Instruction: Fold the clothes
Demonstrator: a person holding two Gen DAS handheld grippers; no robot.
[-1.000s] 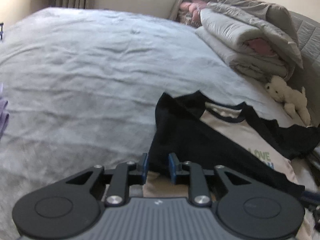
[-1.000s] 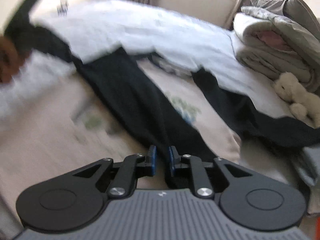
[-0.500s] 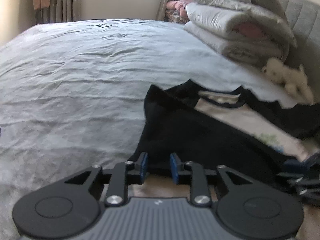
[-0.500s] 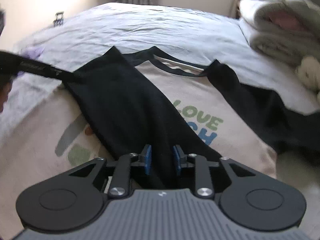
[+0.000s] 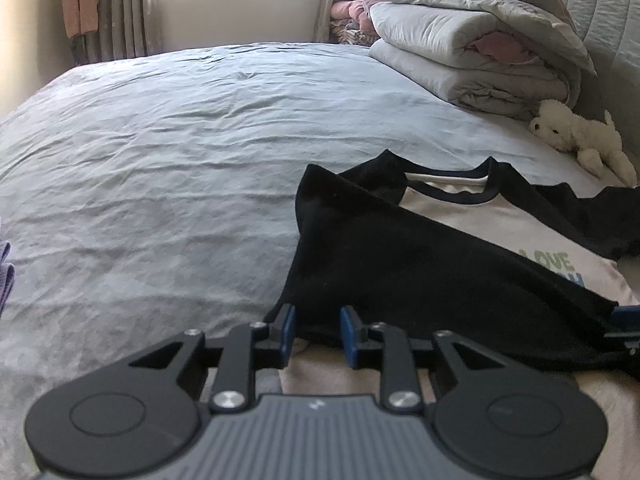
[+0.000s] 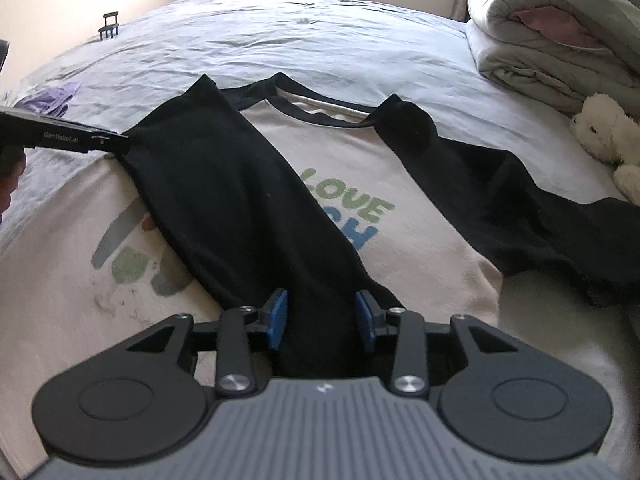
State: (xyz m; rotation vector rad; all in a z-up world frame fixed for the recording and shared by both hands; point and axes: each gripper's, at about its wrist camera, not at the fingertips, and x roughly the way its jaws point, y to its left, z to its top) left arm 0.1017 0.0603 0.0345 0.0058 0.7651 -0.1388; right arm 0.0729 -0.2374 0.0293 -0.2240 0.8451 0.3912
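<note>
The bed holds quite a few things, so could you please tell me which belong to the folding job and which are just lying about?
Part of the job:
- raglan T-shirt
- its black sleeve folded across the front
- left gripper
- right gripper

Just lying about:
- folded grey duvet
- white plush dog
- purple garment
- bed sheet

I read "LOVE" in green on the shirt (image 6: 420,216) chest | partial blue letters "CH" beneath it | "GenRobot.AI" in white on the left gripper (image 6: 64,138) body, right wrist view | nothing else legible
</note>
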